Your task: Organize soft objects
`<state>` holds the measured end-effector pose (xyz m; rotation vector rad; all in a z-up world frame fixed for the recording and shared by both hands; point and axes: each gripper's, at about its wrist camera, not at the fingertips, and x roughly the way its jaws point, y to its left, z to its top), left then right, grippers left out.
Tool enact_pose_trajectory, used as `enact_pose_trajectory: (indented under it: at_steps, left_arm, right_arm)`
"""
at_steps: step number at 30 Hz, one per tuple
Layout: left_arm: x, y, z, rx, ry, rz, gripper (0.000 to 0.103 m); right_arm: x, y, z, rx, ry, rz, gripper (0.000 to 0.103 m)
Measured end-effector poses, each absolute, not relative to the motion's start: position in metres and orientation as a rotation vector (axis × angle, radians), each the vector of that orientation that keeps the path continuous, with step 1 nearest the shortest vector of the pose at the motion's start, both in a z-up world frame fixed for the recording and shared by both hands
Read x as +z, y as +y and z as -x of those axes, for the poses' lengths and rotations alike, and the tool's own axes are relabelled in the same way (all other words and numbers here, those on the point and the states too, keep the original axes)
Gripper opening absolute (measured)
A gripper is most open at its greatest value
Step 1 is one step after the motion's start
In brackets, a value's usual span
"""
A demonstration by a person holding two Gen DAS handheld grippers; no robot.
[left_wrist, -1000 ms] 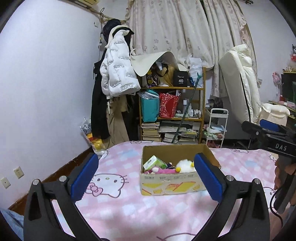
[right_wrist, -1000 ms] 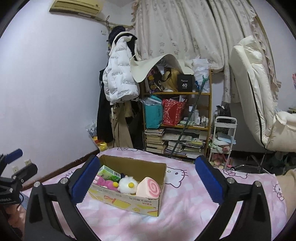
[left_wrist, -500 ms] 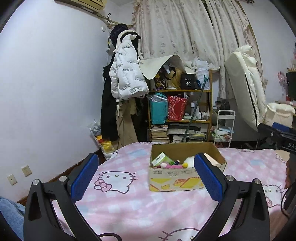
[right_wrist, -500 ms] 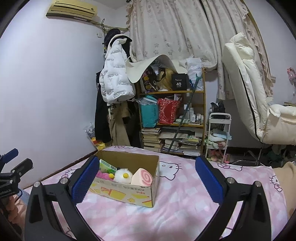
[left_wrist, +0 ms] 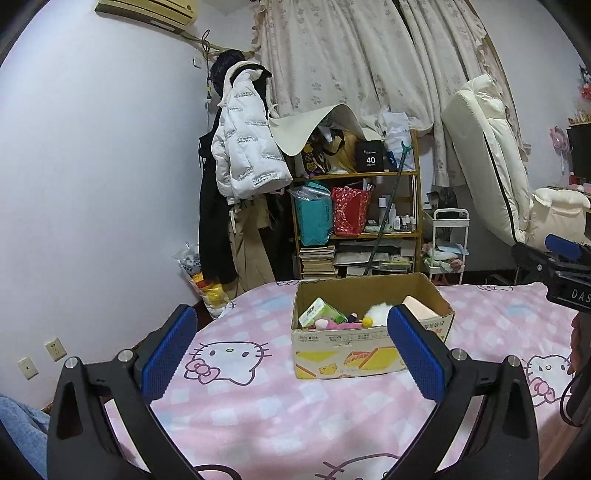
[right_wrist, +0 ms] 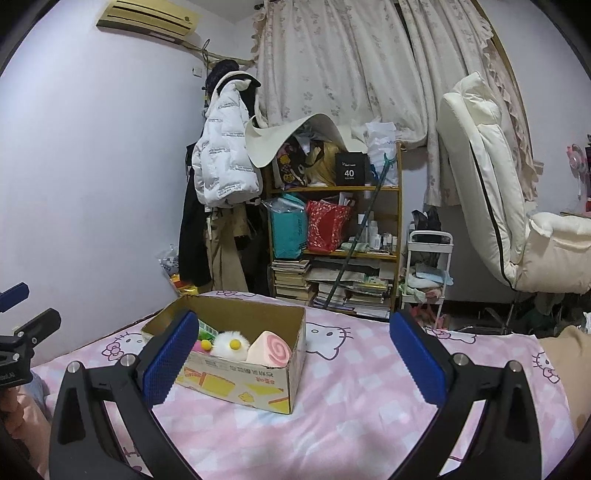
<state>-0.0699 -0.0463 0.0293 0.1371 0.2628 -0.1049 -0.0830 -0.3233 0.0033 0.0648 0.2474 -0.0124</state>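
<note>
blanket (left_wrist: pixel 258 406): pink checks, cat faces | box (right_wrist: pixel 236 384): brown, yellow print | fingers (right_wrist: pixel 168 363): blue

Pale lilac walls (right_wrist: pixel 92 166), floral curtains (right_wrist: pixel 351 62), cluttered wooden shelf (right_wrist: pixel 332 240), AC unit (right_wrist: pixel 147 18) top-left, cream recliner (right_wrist: pixel 487 177) on R.

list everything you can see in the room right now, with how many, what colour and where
cardboard box: one, brown, open, on the bed
swiss-roll plush: one, pink and white, in the box
fluffy plush: one, white with yellow dot, in the box
green packet: one, in the box
blanket: one, pink with cat print, covering the bed
shelf: one, wooden, by the far wall, full of bags and books
puffer jacket: one, white, hanging left of the shelf
curtains: pale floral, behind the shelf
trolley: one, white, right of the shelf
left claw: open, empty
right claw: open, empty
</note>
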Motion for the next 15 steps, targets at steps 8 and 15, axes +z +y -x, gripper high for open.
enact_pose_trajectory:
  at_steps: [8,15]
  left_arm:
    - [0.0251,-0.0449,0.0677,-0.096,0.277,-0.132,0.102]
    - [0.0230,-0.0450,0.0673,-0.103,0.289,-0.138,0.102]
  right_arm:
    - [0.0020,-0.3258,0.0802,-0.018,0.250,-0.073,0.103]
    - [0.0009,-0.3269,0.0789,-0.021,0.250,-0.076,0.103]
